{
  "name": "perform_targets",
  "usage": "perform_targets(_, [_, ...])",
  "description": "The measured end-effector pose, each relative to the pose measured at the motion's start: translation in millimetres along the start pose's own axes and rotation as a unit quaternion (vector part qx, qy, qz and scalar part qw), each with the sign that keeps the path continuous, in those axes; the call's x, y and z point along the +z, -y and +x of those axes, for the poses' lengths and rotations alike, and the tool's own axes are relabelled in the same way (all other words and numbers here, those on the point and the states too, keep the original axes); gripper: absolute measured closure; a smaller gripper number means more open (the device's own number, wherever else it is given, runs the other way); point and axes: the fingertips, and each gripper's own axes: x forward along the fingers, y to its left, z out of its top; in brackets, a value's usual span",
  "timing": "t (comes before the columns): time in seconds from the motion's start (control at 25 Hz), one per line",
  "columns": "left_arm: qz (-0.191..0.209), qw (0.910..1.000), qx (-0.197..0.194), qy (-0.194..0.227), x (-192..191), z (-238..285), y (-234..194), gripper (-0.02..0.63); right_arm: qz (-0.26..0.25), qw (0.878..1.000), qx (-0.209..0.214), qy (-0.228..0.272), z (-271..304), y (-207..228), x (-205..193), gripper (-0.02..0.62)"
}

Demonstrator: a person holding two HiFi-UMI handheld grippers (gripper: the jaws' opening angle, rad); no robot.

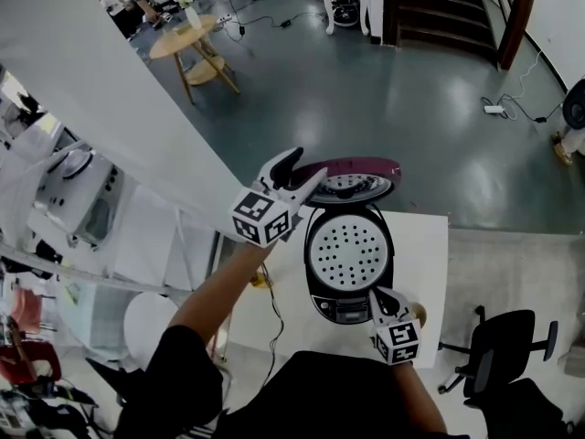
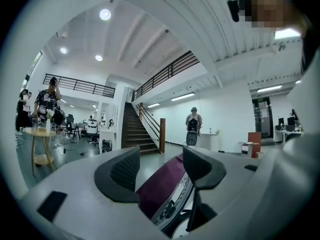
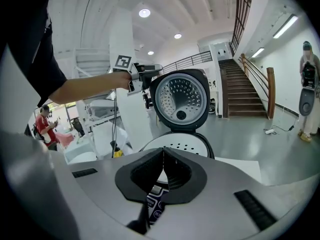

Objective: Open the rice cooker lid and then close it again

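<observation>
On the white table (image 1: 430, 236): we see the rice cooker (image 1: 347, 268), lid (image 1: 358, 170) raised upright.
Left gripper (image 1: 302, 170): our jaws stand wide, the lid's maroon rim between them, pads not pressing.
Right gripper (image 1: 382, 302): our jaws are together, empty, near the cooker's front panel.

A rice cooker (image 1: 347, 265) stands open at the centre of the frame on a white table (image 1: 428, 245), its maroon-backed lid (image 1: 355, 174) raised and a perforated white plate showing inside the pot. The left gripper (image 1: 303, 167), held on a bare forearm, sits at the lid's left edge with its jaws apart. The right gripper (image 1: 379, 298) points at the cooker's front panel from the lower centre. A round wooden table (image 1: 183, 37) stands at upper left, a staircase (image 1: 448, 7) at upper right, and a black office chair (image 1: 507, 337) at lower right.
</observation>
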Motion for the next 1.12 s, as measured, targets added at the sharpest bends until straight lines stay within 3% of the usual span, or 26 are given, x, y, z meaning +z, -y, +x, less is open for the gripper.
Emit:
perform_targets(0.36, [0.003,0.9995,-0.012,-0.029,-12.4,6.1,-6.5,0.358,0.005,1.0,-0.002,0.0,-3.2,1.4,-1.1,0.595])
perform_targets(0.72, [0.041,0.9974,-0.02,-0.055,-19.6,7.7,-4.2,0.359,0.017,1.0,-0.009,-0.01,-7.2,7.4,-9.9,0.595])
perform_targets(1.12, [0.052,0.9951,-0.042,-0.073,-22.1,3.2,4.7,0.37,0.013,1.0,-0.005,-0.004,-12.3,-4.7,-9.4,0.595])
